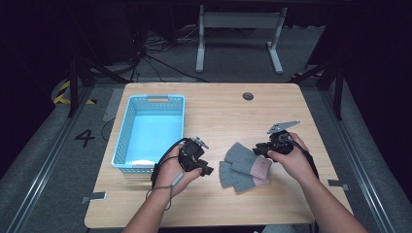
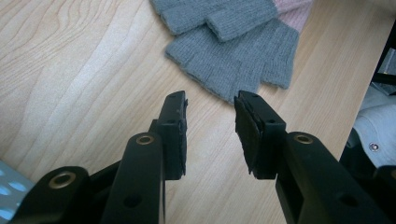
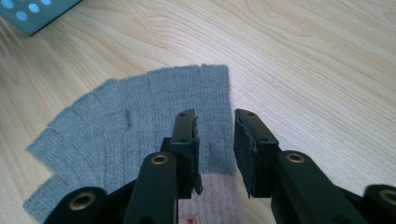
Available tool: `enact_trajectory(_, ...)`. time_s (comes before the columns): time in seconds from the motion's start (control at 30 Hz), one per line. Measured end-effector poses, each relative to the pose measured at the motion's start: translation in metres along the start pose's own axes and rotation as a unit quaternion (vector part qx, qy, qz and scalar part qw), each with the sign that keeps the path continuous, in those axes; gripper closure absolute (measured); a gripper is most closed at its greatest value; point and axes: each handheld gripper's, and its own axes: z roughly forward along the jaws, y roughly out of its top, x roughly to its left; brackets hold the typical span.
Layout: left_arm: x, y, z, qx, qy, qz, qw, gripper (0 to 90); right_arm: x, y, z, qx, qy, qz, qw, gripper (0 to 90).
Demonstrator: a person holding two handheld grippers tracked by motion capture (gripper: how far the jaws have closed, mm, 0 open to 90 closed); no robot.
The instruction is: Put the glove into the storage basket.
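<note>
Black right gripper [image 3: 215, 154], jaws apart and empty, hovering over grey knitted fingerless gloves with pink cuffs [image 1: 241, 167] on the wooden table [image 1: 218, 111]. Left gripper [image 1: 197, 158] likewise open, just beside. Best lowered squarely over the cuff before closing.

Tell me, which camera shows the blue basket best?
The high view. There the whole blue basket stands on the table, with its holey walls and its inside in sight. The right gripper view catches just one corner at the top left. The left gripper view shows a sliver at the bottom left.
</note>
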Motion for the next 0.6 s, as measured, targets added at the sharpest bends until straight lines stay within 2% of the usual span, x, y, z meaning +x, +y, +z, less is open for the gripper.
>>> enact_trajectory(0.13,0.000,0.001,0.002,0.002,-0.002,-0.001,1.0000,64.3,0.000,-0.001,-0.004,-0.008,-0.002,0.001,1.0000,69.2)
enact_trajectory(0.2,-0.001,0.002,0.003,0.002,-0.003,0.002,1.0000,64.4,0.003,-0.002,-0.011,-0.018,-0.002,0.001,0.9998,68.9)
enact_trajectory(0.33,-0.002,0.006,0.008,0.005,-0.005,0.008,0.9999,64.4,0.006,-0.005,-0.019,-0.020,-0.006,-0.003,0.9998,68.9)
enact_trajectory(0.43,-0.003,0.010,0.013,0.005,-0.009,0.010,0.9999,64.1,0.011,-0.010,-0.028,-0.032,0.004,0.004,0.9995,68.3)
enact_trajectory(0.5,-0.004,0.013,0.017,0.008,-0.010,0.014,0.9998,63.9,0.013,-0.013,-0.032,-0.030,0.000,0.003,0.9995,68.1)
enact_trajectory(0.6,-0.005,0.016,0.024,0.014,-0.013,0.016,0.9997,63.5,0.017,-0.018,-0.036,-0.010,-0.013,-0.002,0.9999,67.0)
